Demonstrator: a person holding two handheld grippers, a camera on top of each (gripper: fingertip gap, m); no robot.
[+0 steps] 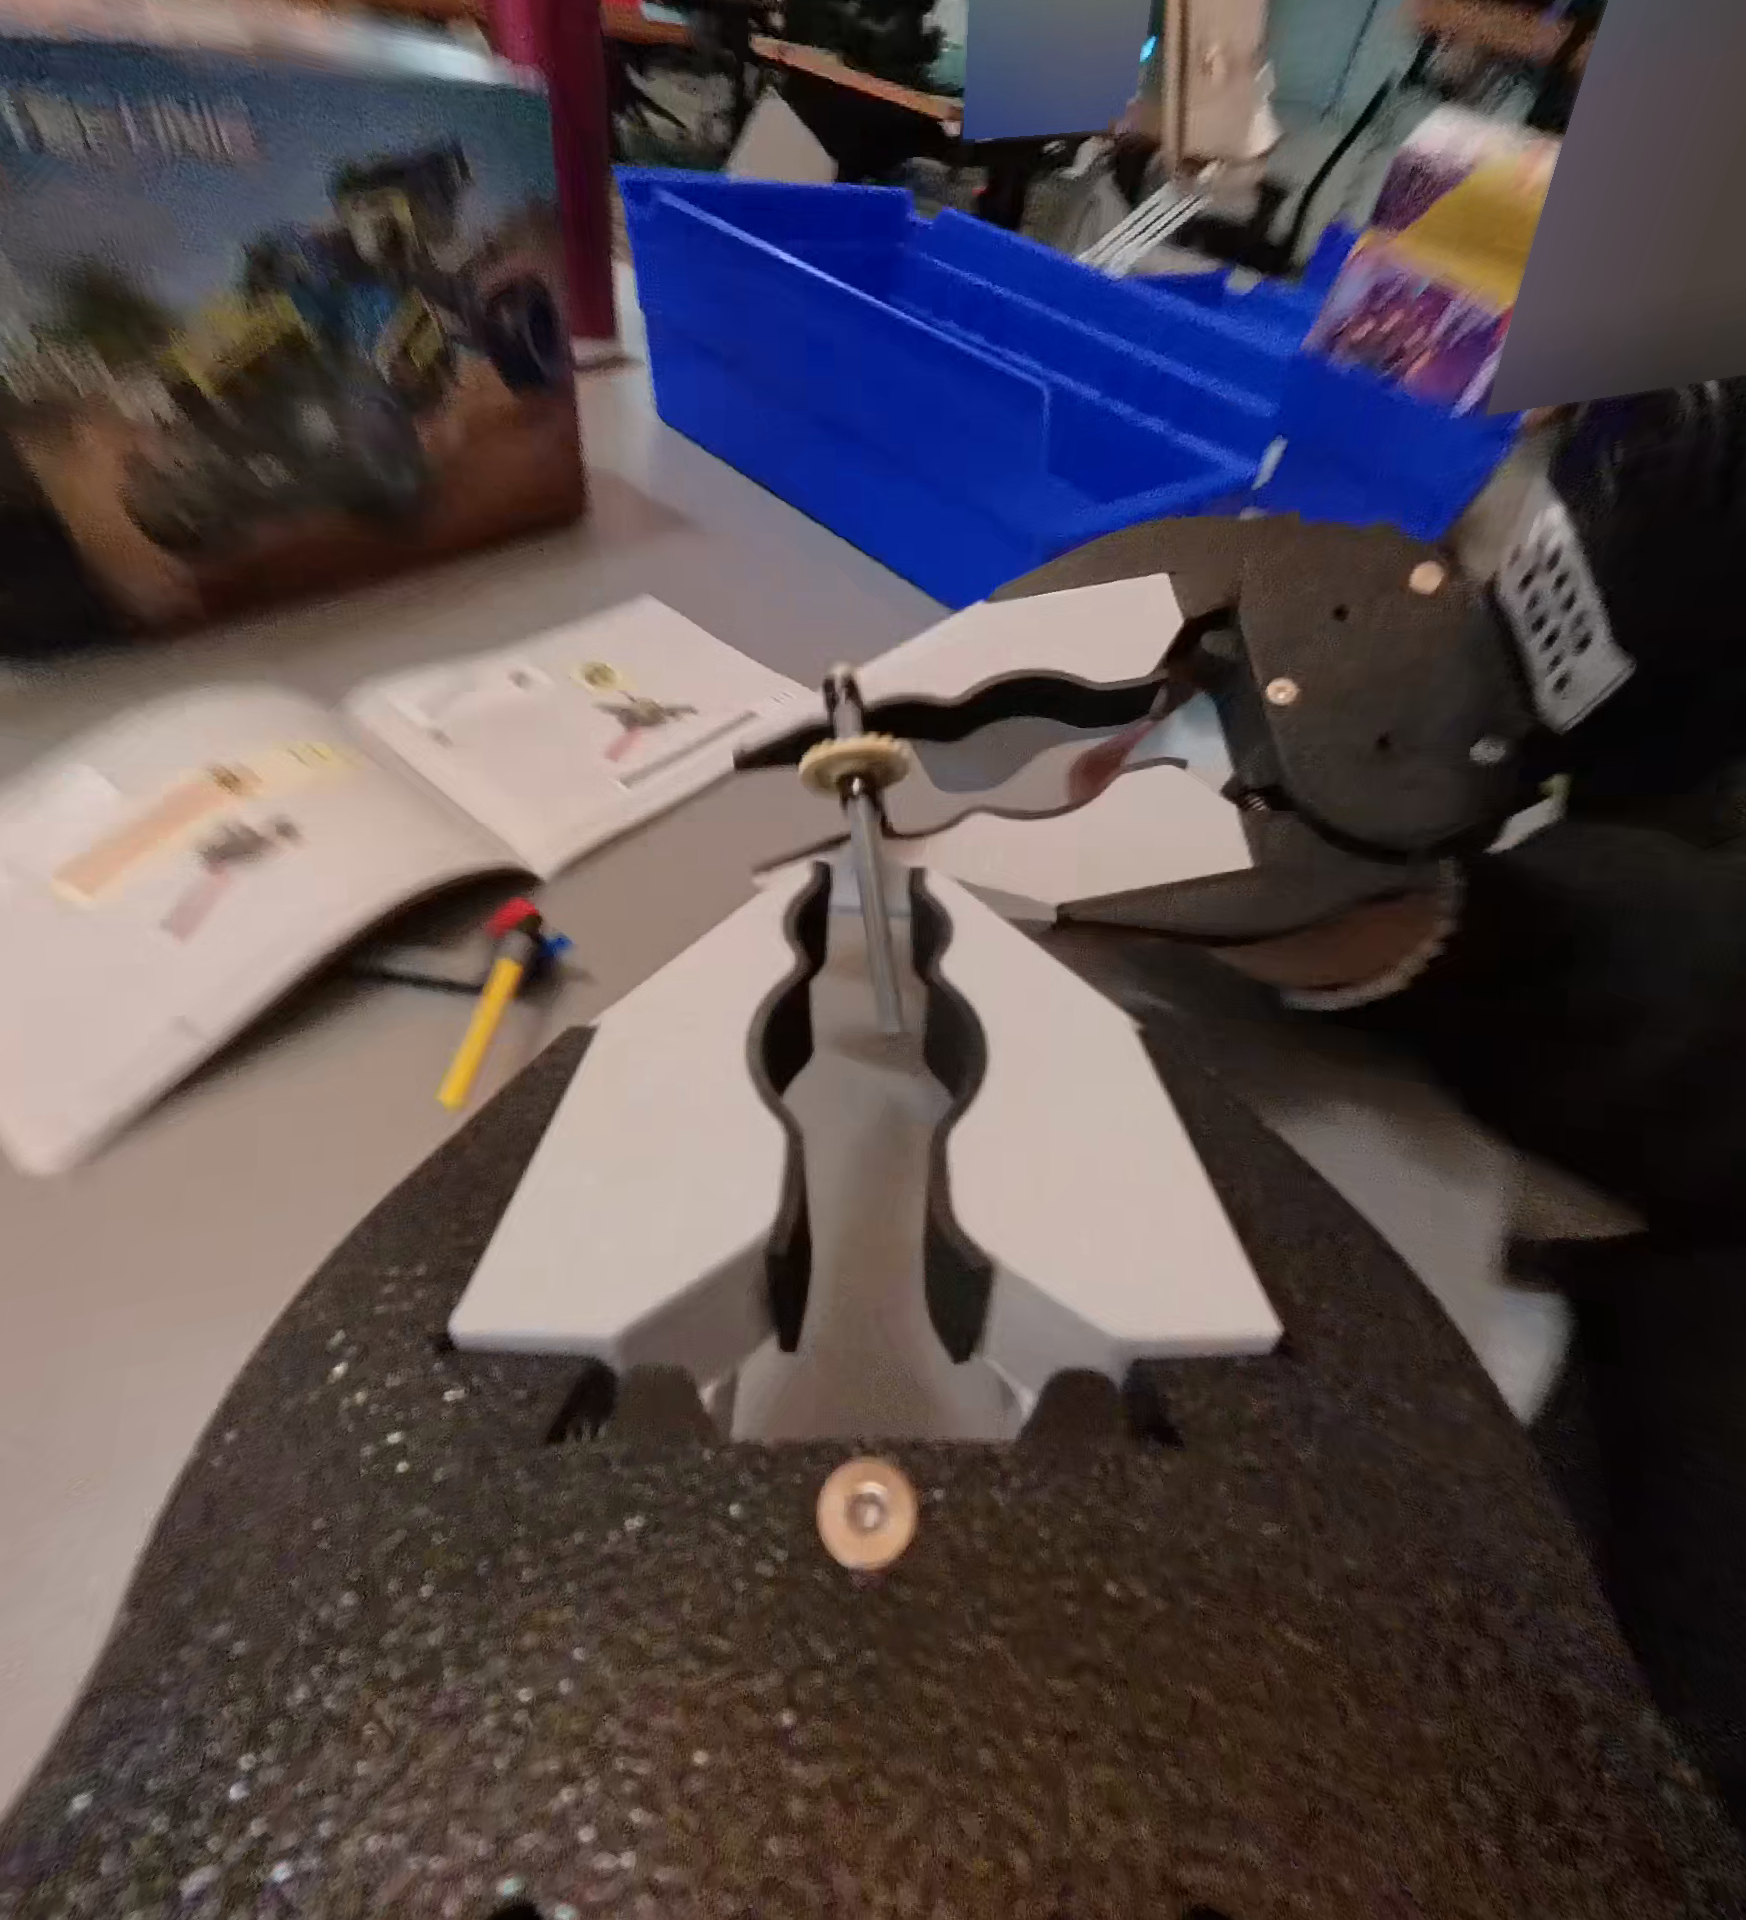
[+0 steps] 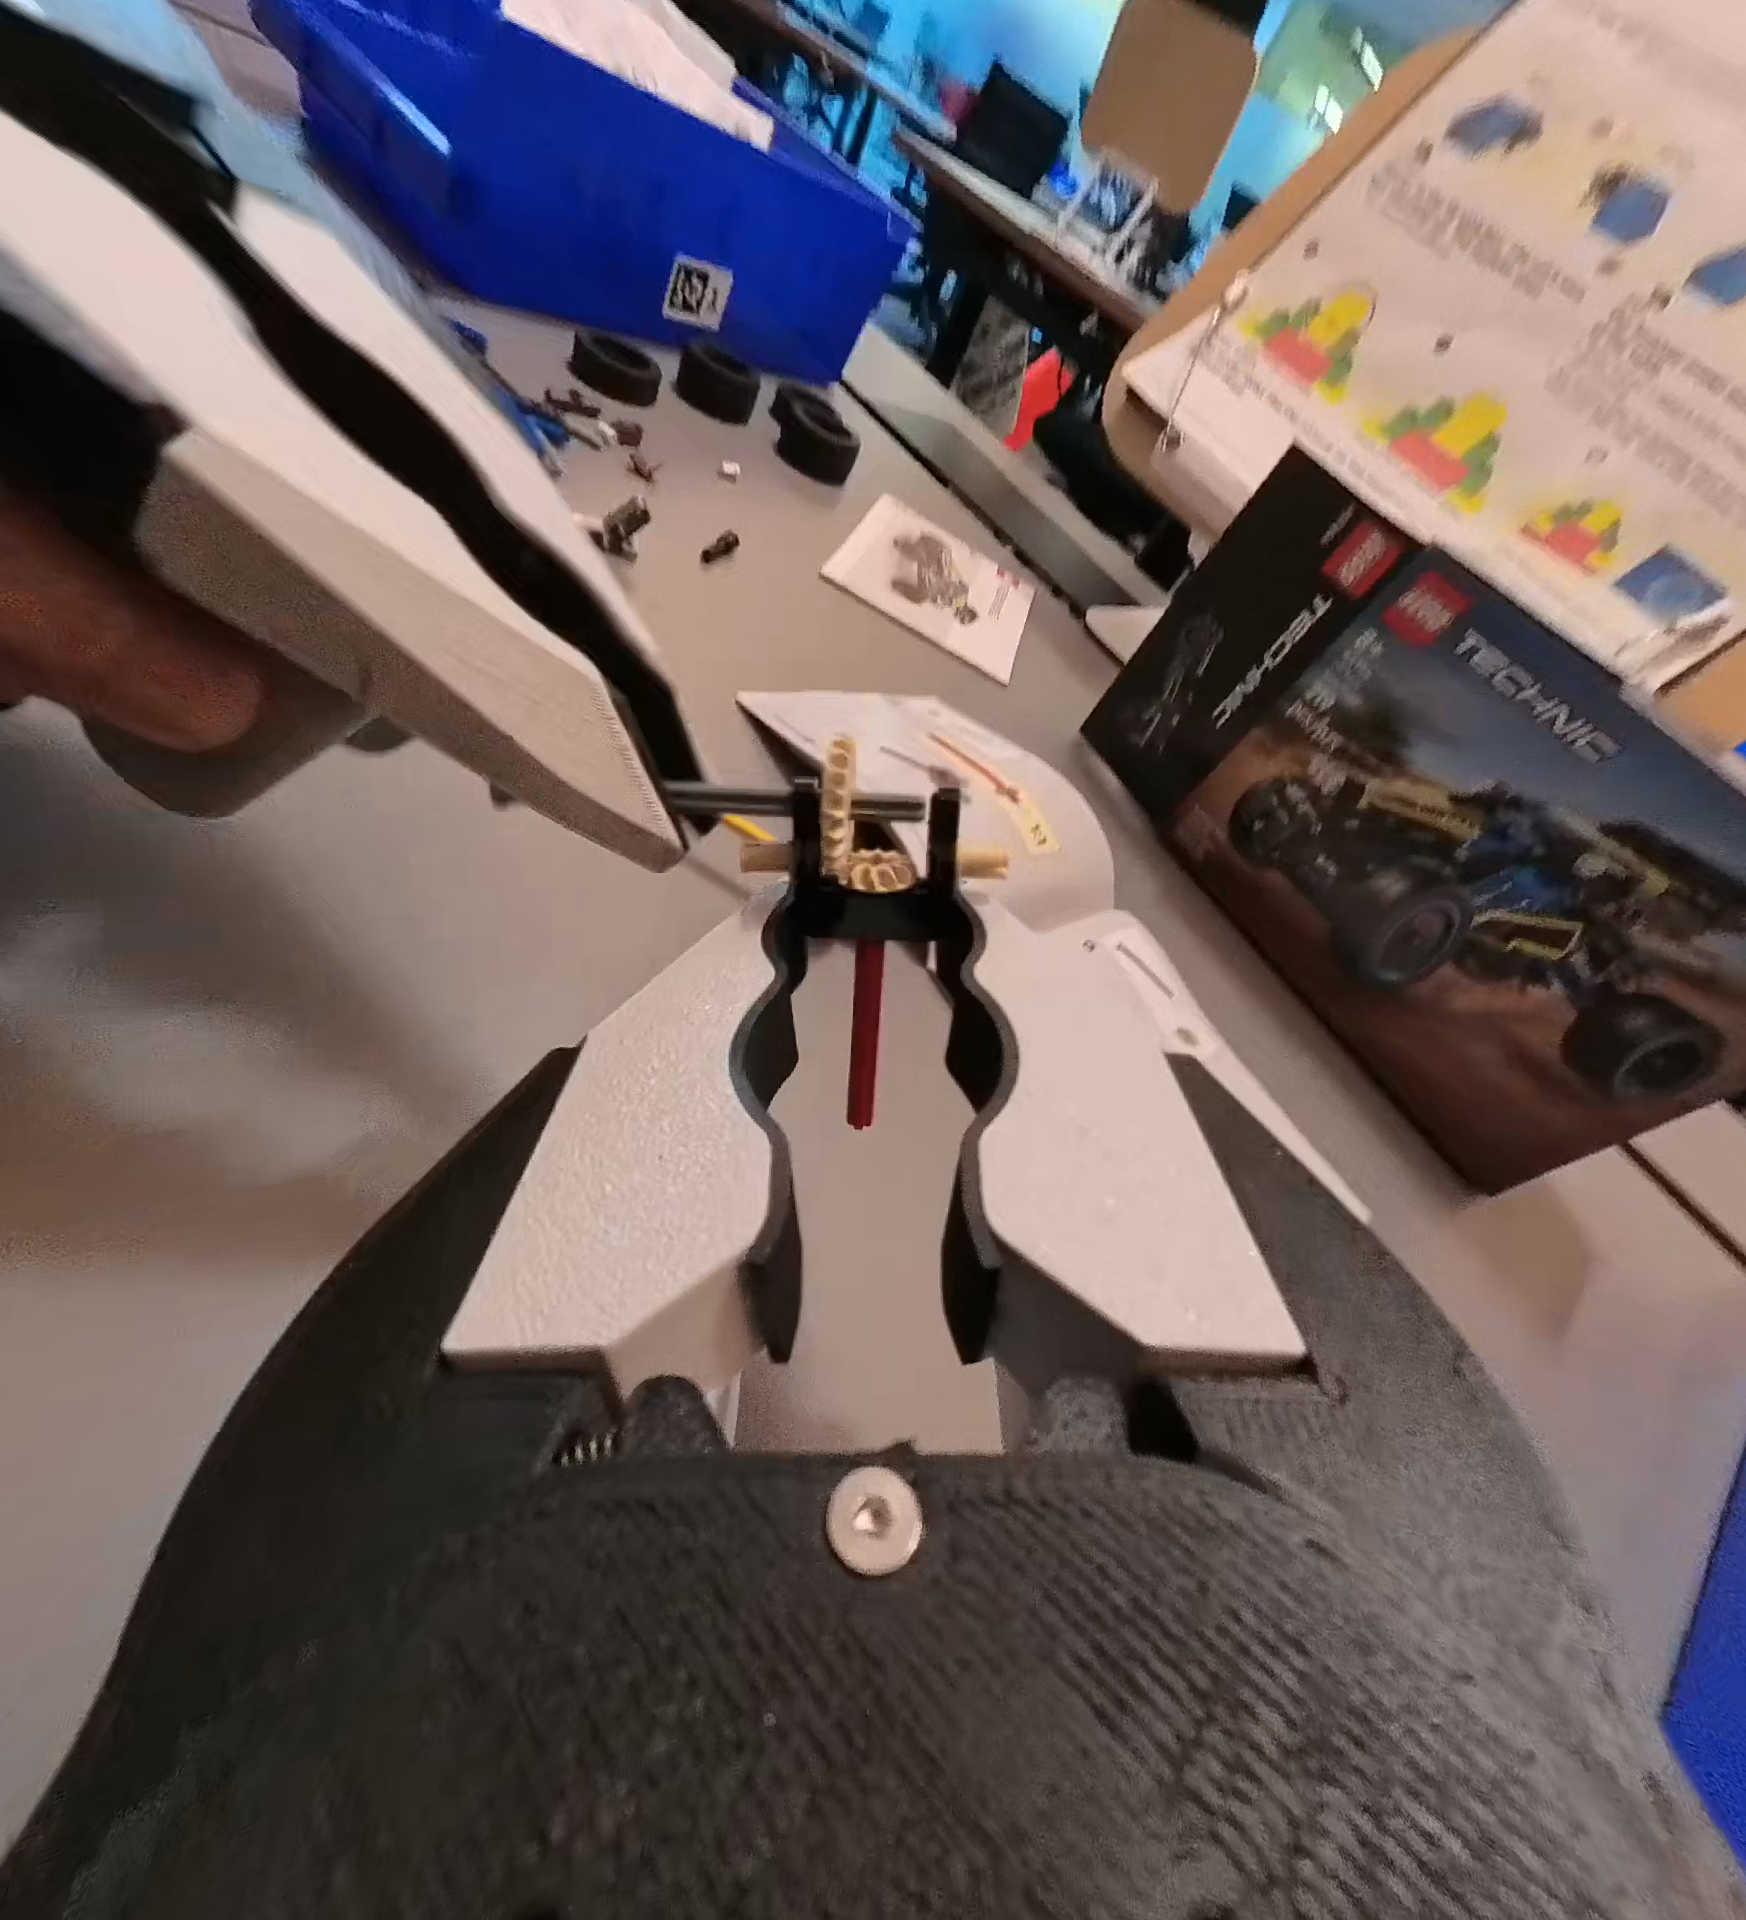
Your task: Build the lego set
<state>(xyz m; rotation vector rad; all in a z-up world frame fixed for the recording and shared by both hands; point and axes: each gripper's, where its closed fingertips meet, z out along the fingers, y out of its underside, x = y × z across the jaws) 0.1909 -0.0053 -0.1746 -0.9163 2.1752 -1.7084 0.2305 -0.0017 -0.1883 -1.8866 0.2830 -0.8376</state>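
Left tongs (image 2: 682, 821) clench a dark axle (image 2: 744, 798) carrying a tan gear (image 2: 841, 781); right tongs (image 2: 874, 914) grip the black frame (image 2: 874, 883) above the tabletop (image 2: 173, 1039). Feed the axle squarely through both frame holes, meshing the gears. Blur hides tooth engagement.

Three black rubber tyres (image 2: 711, 382) are lying on the grey worktop (image 2: 225, 935), beside one blue plastic bin (image 2: 578, 197), and one printed cardboard set box (image 2: 1451, 831) is standing to the right. Two tan toothed gears (image 2: 853, 831) are sitting in one black frame (image 2: 874, 914), with one red axle (image 2: 864, 1039) and one thin dark axle (image 2: 744, 798) showing. One open instruction booklet (image 1: 256, 862), one loose white leaflet (image 2: 931, 587) and one yellow axle piece (image 1: 484, 1018) are lying on the worktop.
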